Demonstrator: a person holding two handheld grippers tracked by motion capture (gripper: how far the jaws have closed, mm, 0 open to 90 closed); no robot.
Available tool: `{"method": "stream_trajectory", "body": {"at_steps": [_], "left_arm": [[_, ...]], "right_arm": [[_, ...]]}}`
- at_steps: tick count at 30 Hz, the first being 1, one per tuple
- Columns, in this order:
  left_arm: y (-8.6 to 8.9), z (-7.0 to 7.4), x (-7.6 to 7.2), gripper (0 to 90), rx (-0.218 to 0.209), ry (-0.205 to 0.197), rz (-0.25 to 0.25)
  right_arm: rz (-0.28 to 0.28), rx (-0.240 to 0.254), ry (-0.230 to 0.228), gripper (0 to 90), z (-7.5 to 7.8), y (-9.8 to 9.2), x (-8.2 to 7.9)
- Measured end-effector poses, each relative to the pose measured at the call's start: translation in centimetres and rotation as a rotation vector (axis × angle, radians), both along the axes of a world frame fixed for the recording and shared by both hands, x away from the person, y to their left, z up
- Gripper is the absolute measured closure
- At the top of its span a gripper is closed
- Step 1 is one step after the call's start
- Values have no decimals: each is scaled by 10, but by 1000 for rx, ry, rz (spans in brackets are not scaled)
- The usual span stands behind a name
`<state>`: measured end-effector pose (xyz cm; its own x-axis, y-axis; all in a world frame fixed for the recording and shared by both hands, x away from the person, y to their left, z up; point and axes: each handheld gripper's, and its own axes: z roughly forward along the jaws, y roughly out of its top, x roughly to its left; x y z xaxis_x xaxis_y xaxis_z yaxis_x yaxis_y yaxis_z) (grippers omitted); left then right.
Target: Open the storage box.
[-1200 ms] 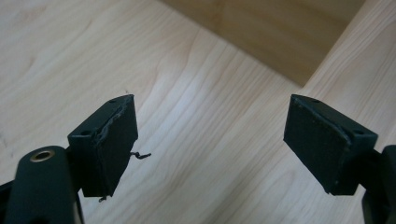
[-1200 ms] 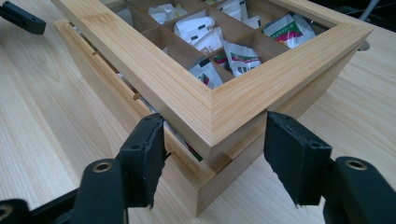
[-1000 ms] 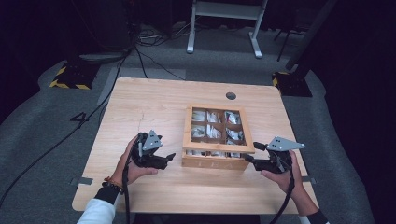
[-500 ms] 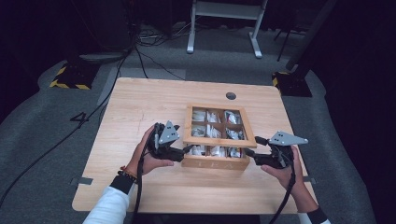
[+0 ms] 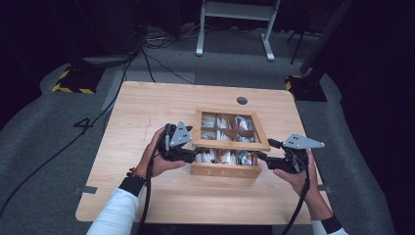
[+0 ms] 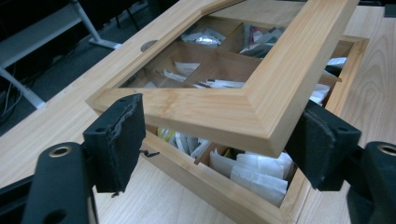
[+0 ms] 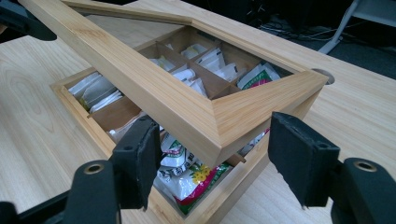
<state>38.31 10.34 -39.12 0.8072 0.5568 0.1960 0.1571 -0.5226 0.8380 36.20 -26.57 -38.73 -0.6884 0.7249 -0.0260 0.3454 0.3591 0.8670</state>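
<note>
Left claw [image 6: 210,154] sits at the bottom of the left gripper view with its jaws apart, one pad on each side of the near left corner of the lid [image 6: 243,100]; neither pad is seen pressing the wood. Right claw [image 7: 215,163] stands the same way at the bottom of the right gripper view, jaws spread around the near right corner of the lid, with a gap on both sides.

Status: the glazed wooden lid is already raised at its near edge and slopes up from the far side, where it meets the tea box [image 5: 225,169]. Opening is judged partly done; the lid is not yet swung fully back. What supports it is not clear.

In the high view the box lies just right of centre on the table [image 5: 147,112], between the two hands. Sachets [image 7: 187,175] show in the near compartments under the lifted edge, more in the far compartments behind the glass. None has been taken out.
</note>
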Motion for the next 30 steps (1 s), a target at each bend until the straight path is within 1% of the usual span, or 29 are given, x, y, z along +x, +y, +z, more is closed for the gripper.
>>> {"method": "stream_trajectory", "body": {"at_steps": [3,5,7,9,12,16,21,22,23,24,26,30], "left_arm": [[-3,0,0,316,-8,-24,-13],[-4,0,2,319,-14,-36,-5],[-5,0,3,319,-4,-49,2],[-6,0,5,322,-4,-55,6],[-8,3,8,337,5,-74,12],[-10,8,15,361,-2,-83,14],[-13,11,21,398,-9,-75,4],[-13,12,23,398,-18,-73,2],[-13,12,24,430,-27,-73,1],[-12,14,26,434,-52,-75,5],[-12,15,28,441,-56,-71,4],[-12,19,32,464,-75,-74,11]], "right_arm": [[-3,10,-5,358,2,0,1],[-2,16,-8,358,4,0,1],[-4,18,-9,359,5,-1,2],[-6,23,-7,359,6,0,2],[-10,25,-15,360,9,0,3],[-16,41,-27,369,15,0,6],[-18,55,-34,374,19,-1,8],[-19,58,-37,374,20,-1,7],[-14,59,-45,369,20,-3,6],[-13,59,-44,375,19,-4,6],[-8,69,-41,374,18,-6,6],[0,61,-30,378,15,-9,5]]}}
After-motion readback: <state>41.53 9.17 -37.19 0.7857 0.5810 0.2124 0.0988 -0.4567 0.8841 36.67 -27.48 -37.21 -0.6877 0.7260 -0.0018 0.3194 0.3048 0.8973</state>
